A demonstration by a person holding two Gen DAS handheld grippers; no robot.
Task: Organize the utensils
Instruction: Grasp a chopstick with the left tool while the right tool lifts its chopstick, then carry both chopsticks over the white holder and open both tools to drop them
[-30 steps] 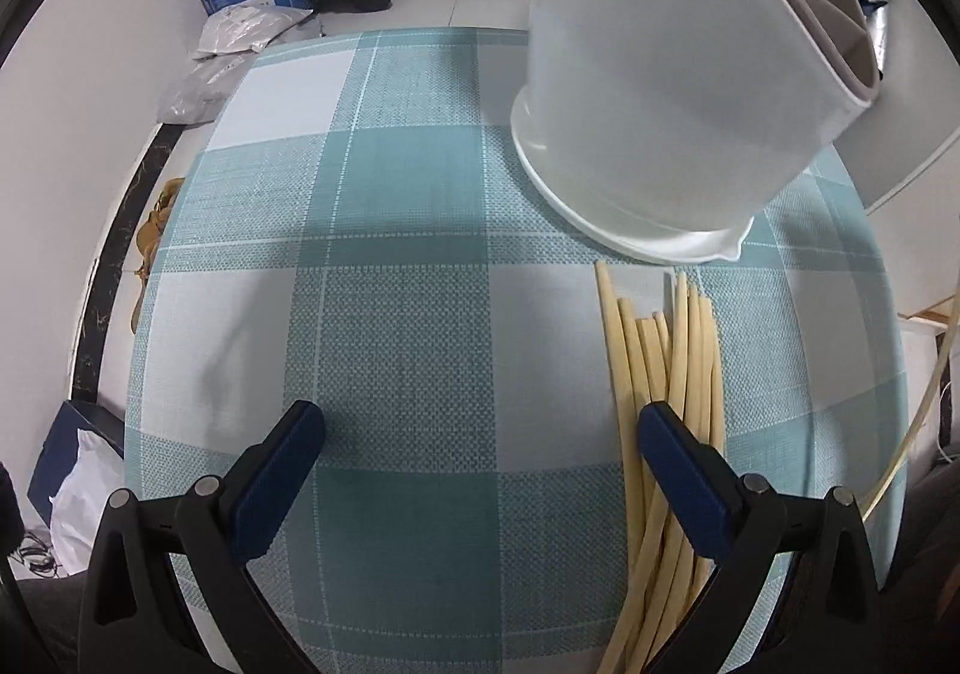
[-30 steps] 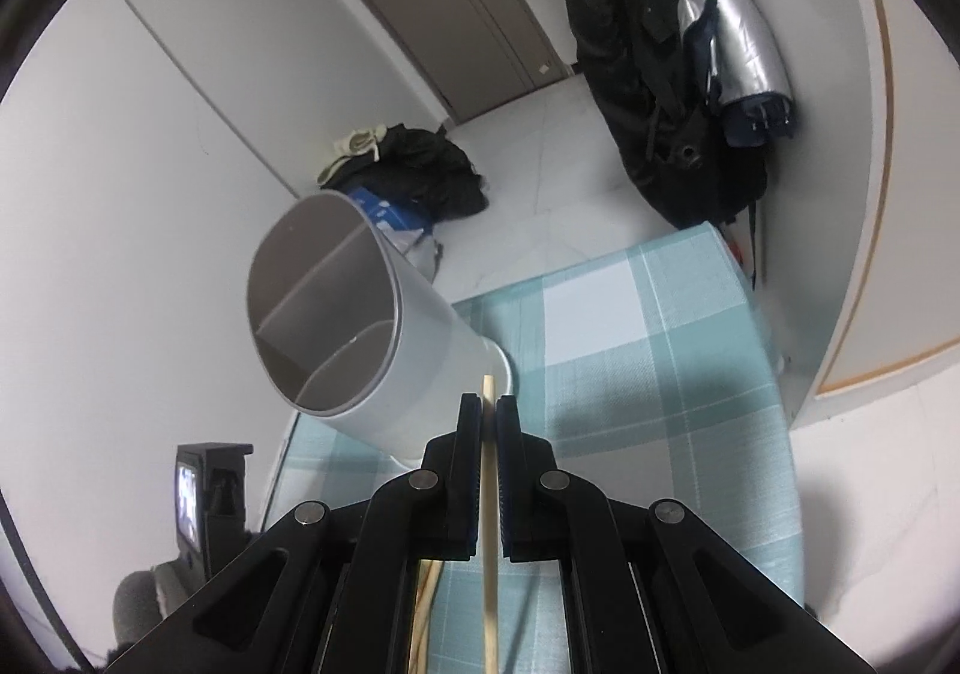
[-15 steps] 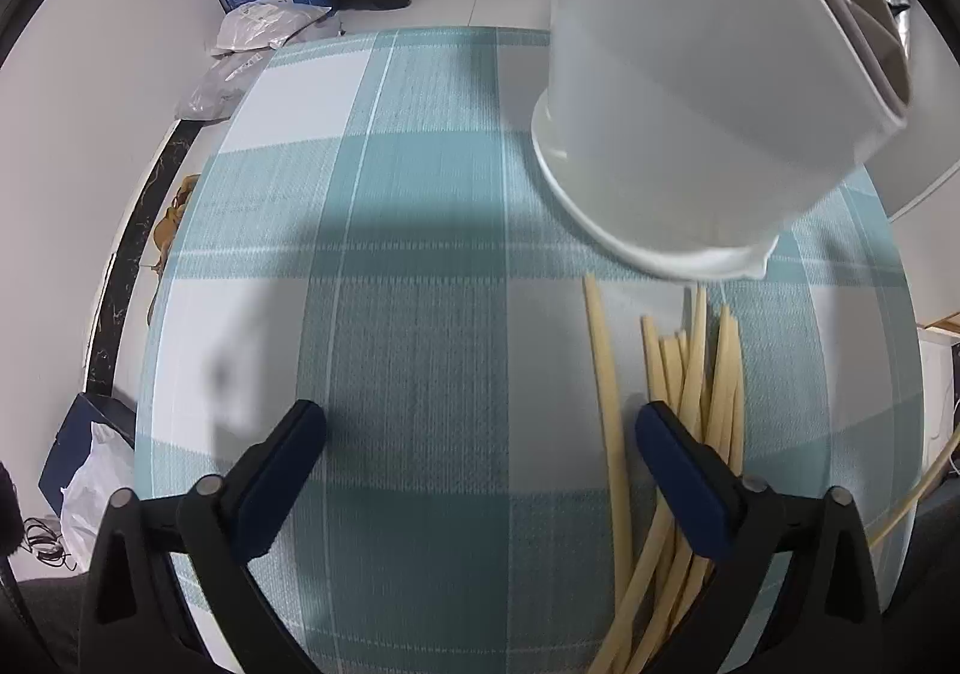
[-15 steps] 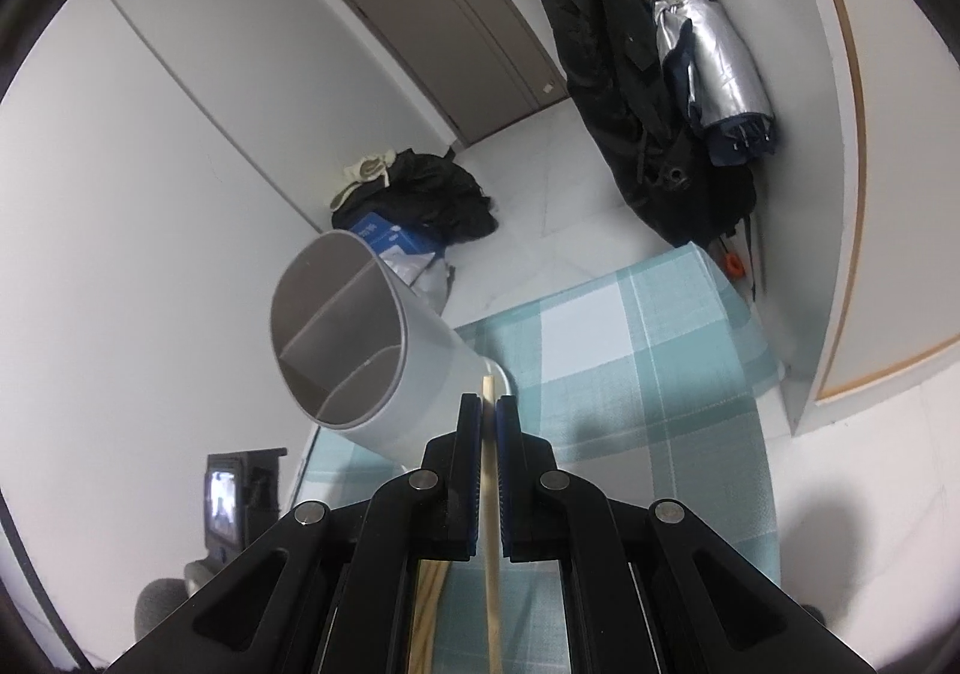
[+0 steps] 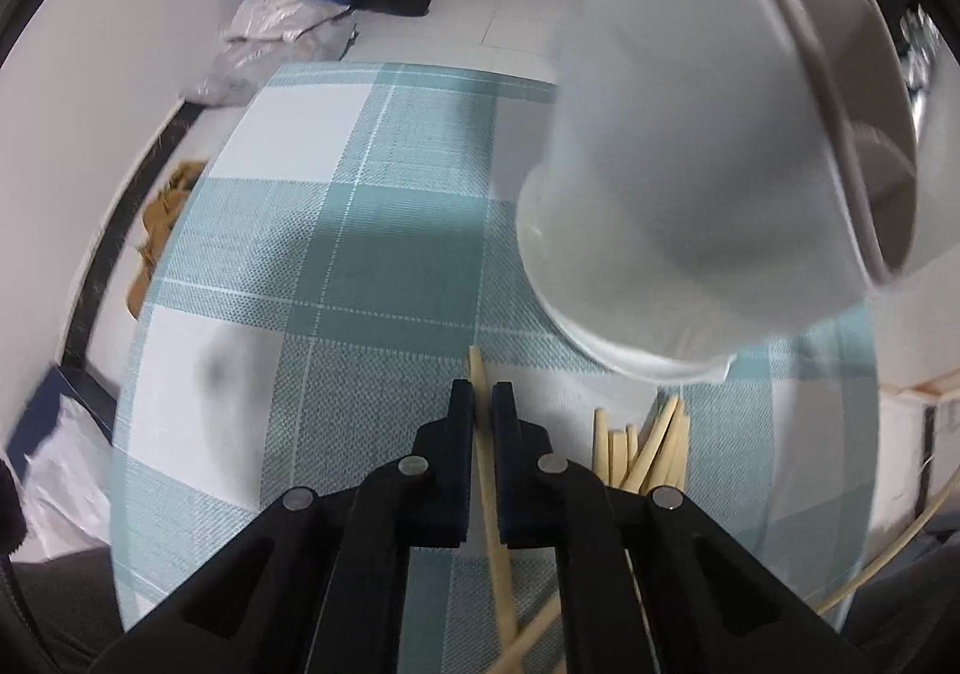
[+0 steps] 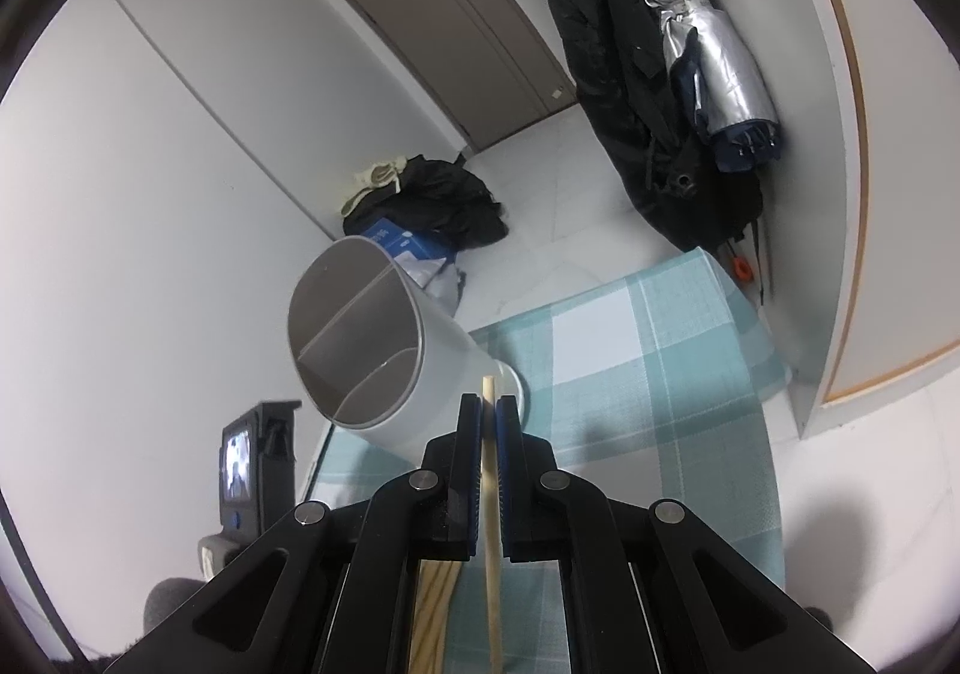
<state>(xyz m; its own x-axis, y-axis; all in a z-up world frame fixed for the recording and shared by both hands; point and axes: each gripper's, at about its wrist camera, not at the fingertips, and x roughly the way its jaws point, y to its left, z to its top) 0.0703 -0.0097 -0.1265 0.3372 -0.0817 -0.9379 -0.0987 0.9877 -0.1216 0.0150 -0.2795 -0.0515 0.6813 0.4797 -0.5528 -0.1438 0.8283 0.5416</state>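
— Left tool [image 5: 482, 404] pinched shut on one chopstick [image 5: 489, 470], tip poking just past the pads, low over the checked bench [image 5: 372, 254]. Right tool [image 6: 490, 422] likewise clamped on a second chopstick [image 6: 492, 494], raised and aimed toward the holder [image 6: 384, 350].

— Whereabouts of the rest?

— Loose pile [image 5: 642, 449] on the cloth just right of the left tool, ends fanned toward the holder's base. Holder itself white, divided in two compartments, both seemingly empty, standing at the bench's far side.

— Handling?

— Probably light, stiff and thin; smooth enough to roll or pivot between flat pads. Likely best gripped near the upper end, as now, leaving the long shaft free to drop into a compartment. Risk of swinging if pinched off-centre, and of glancing off the divider or rim.

— Progress?

— Early by the look of it: no stick visible inside the holder yet.
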